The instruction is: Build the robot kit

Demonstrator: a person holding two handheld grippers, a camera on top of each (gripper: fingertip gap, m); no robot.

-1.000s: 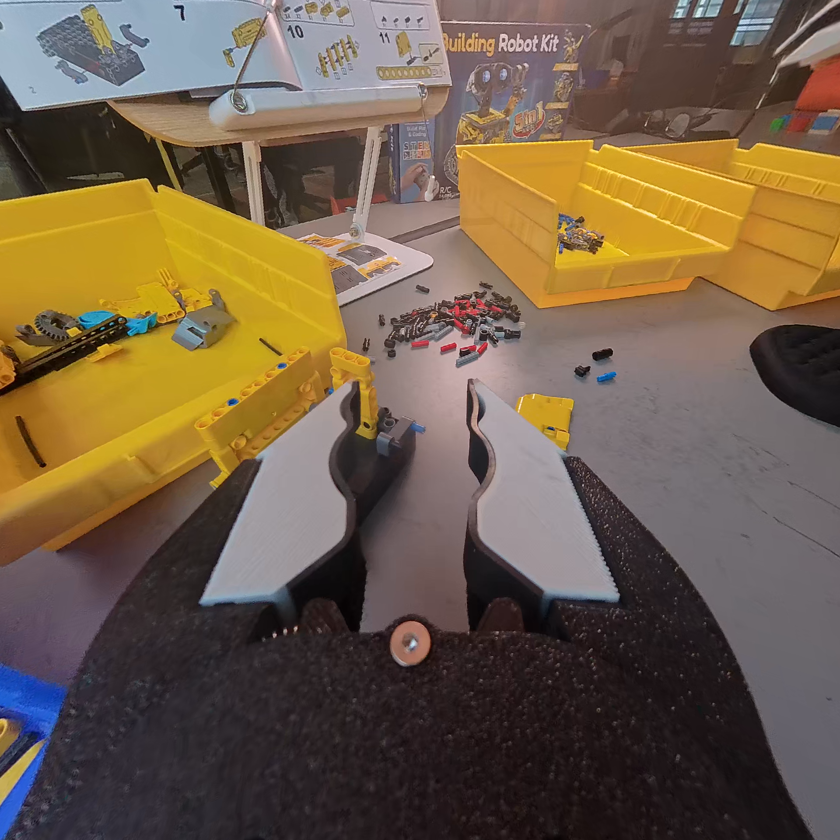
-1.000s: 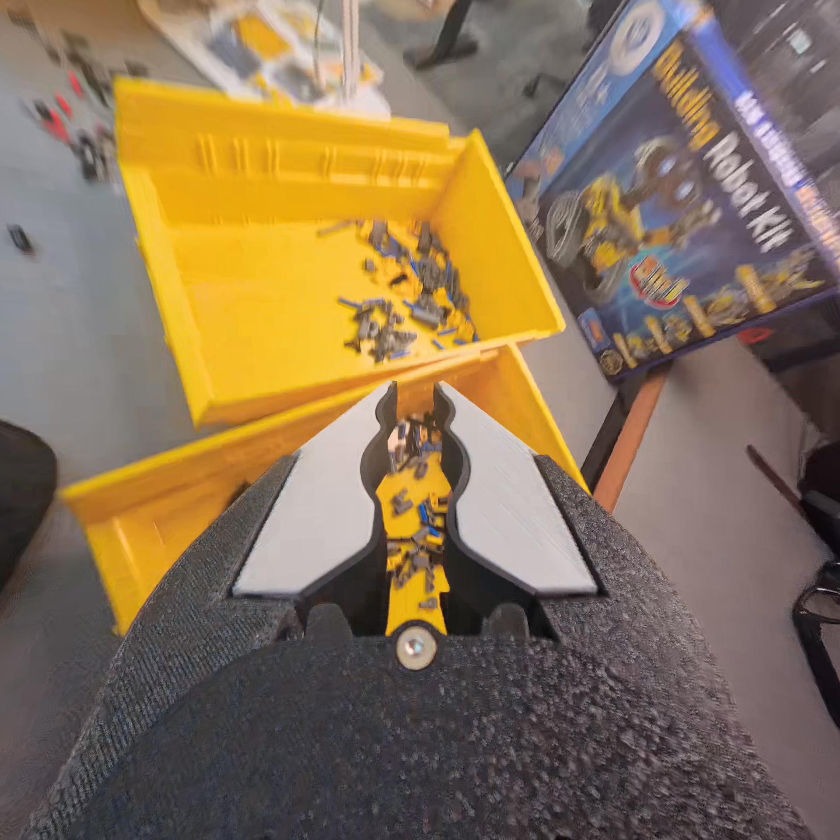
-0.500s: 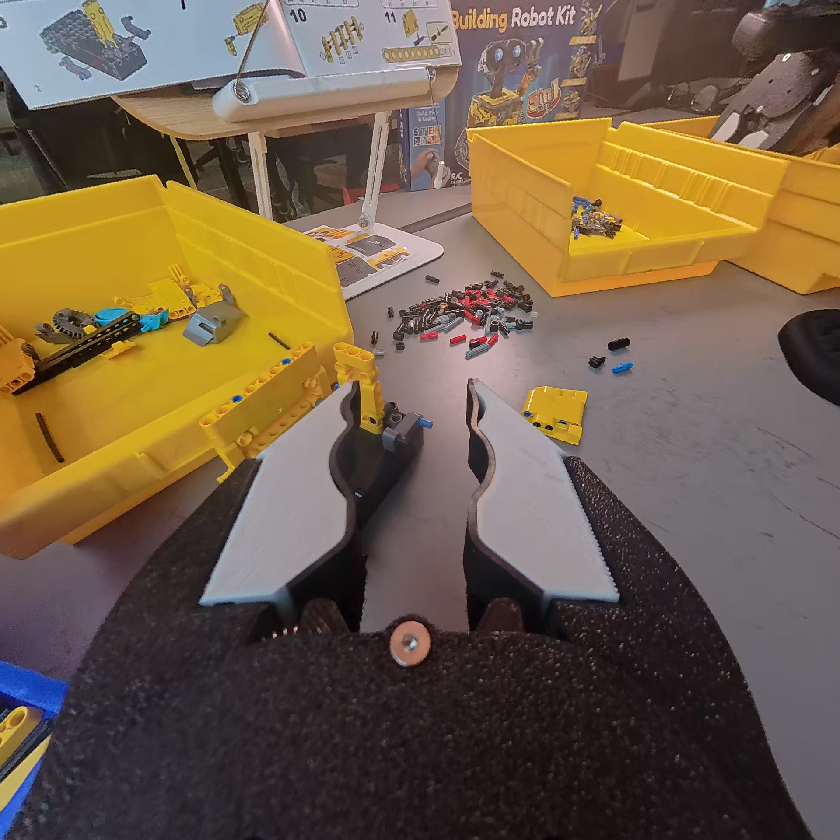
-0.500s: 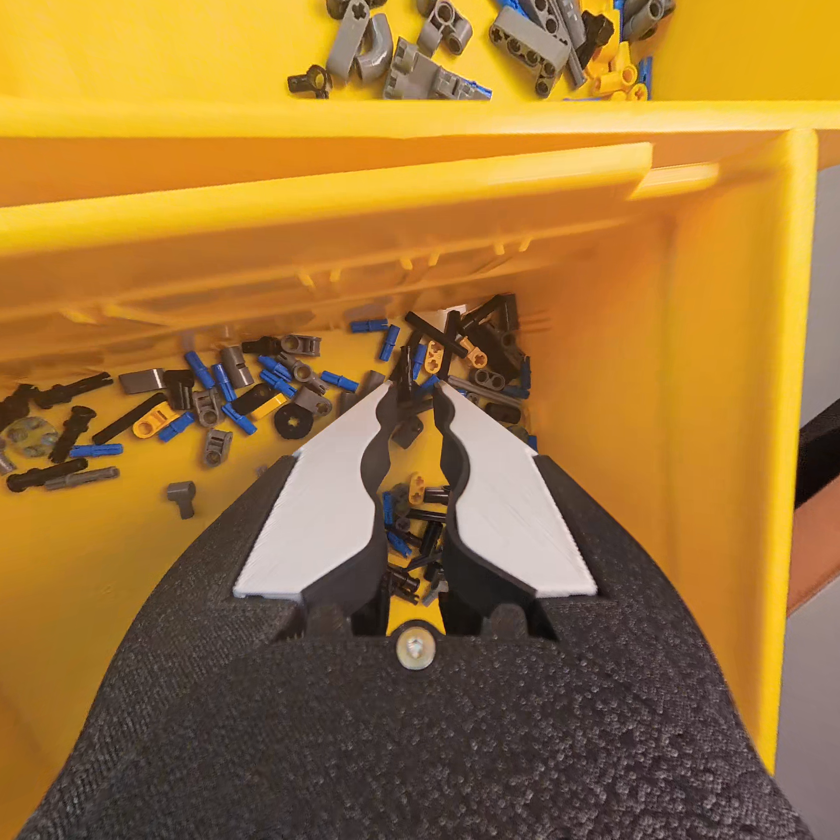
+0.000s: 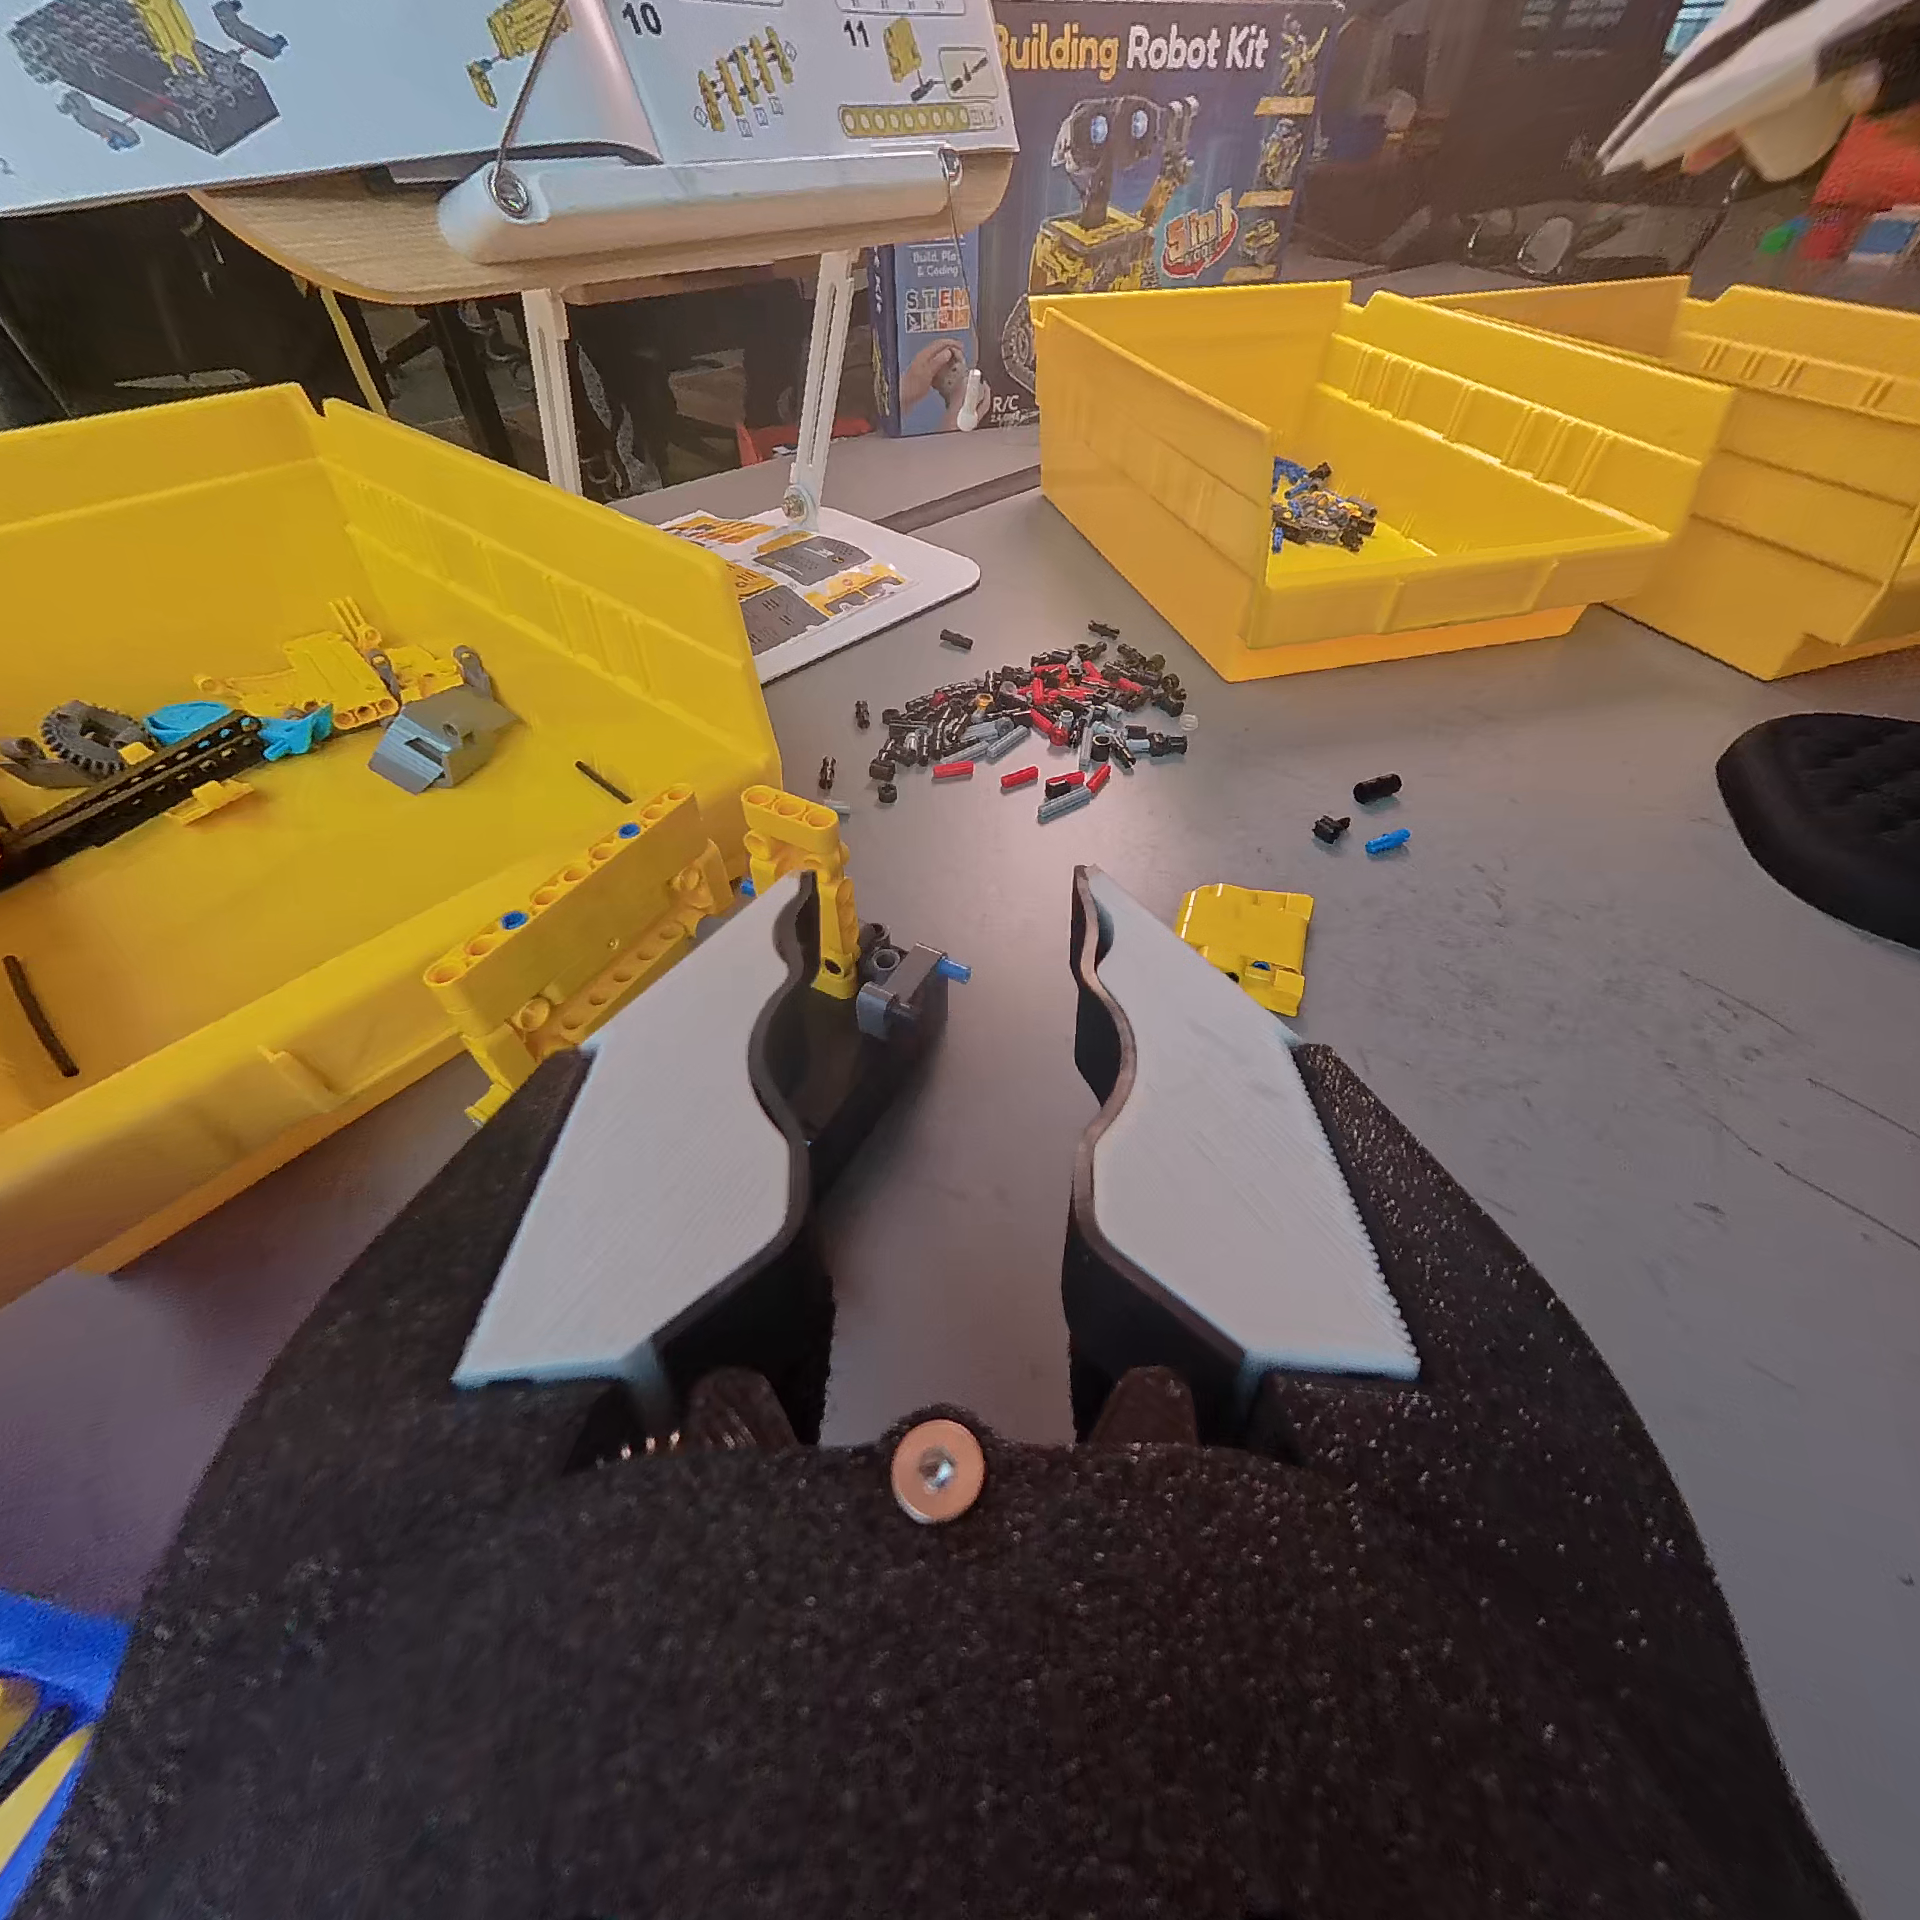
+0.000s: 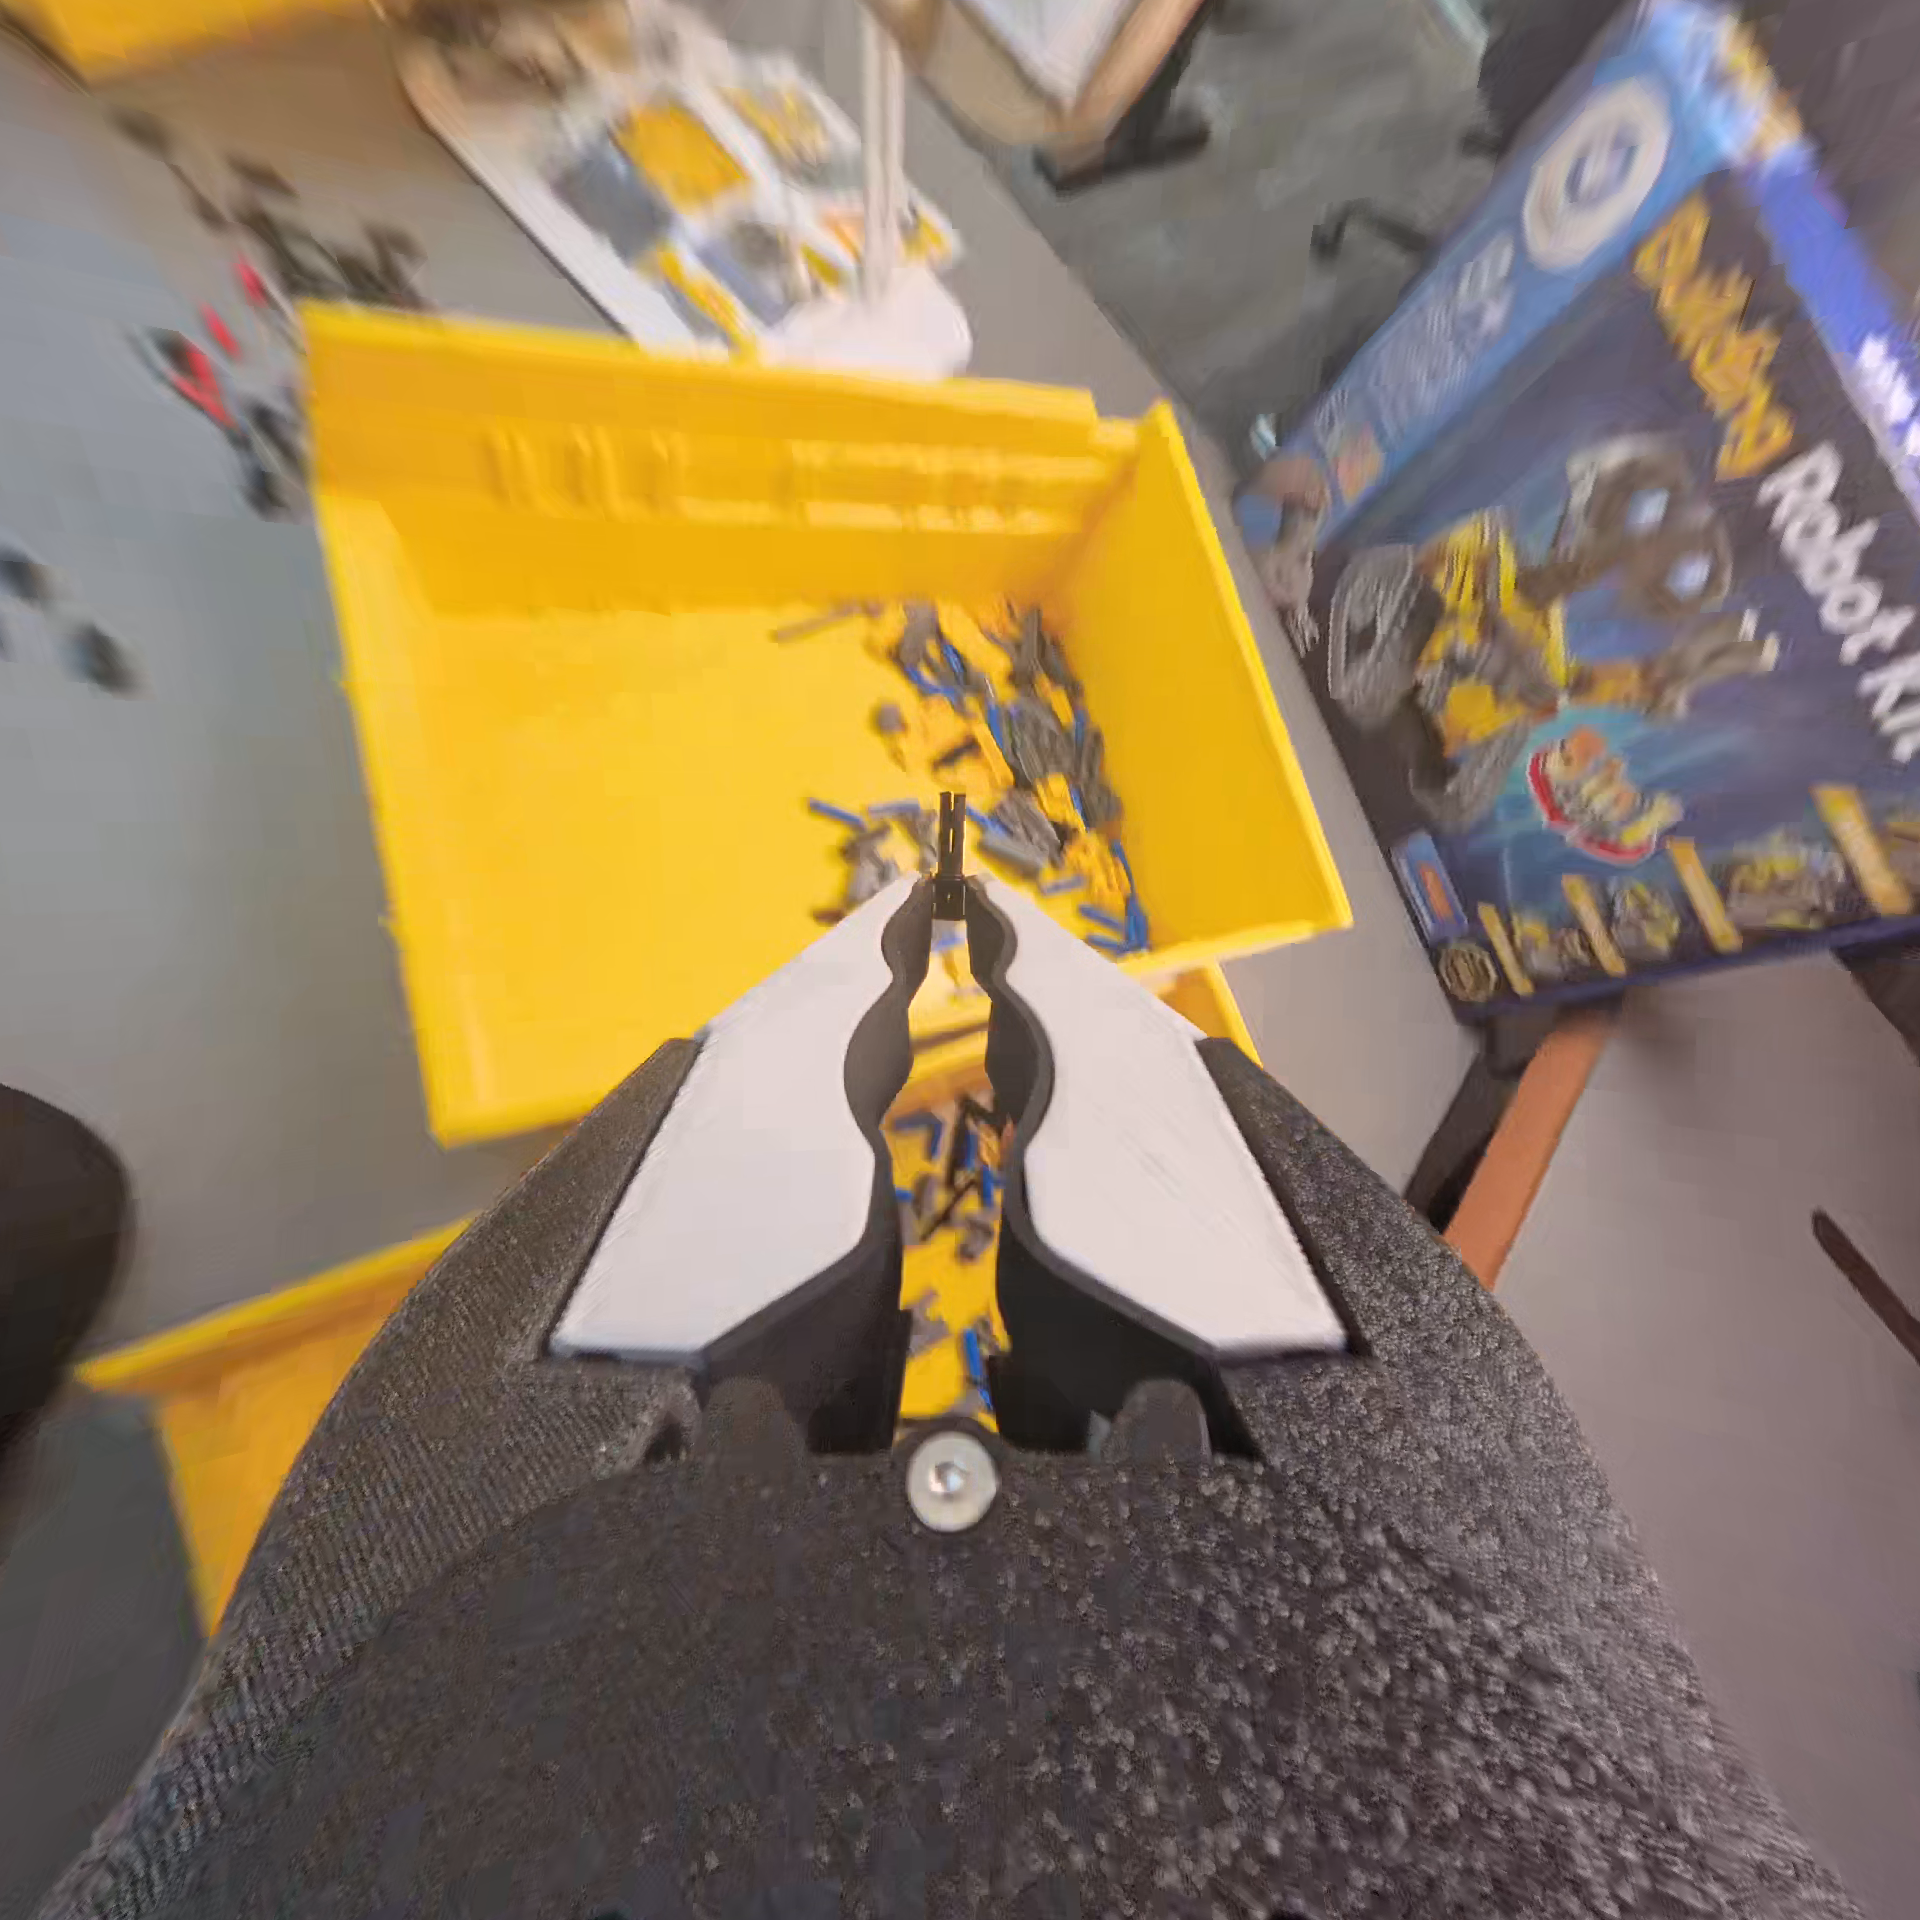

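left gripper: jaws wide apart, nothing held, low over the grey table, its left finger just beside a yellow brick assembly | right gripper: tips pinched on a small black pin, held above a yellow bin of small parts | pin is up and clear of the bin, assembly unfinished.

Glossy plastic yellow bin, matt grey table, rough black cloth around ridged tongs
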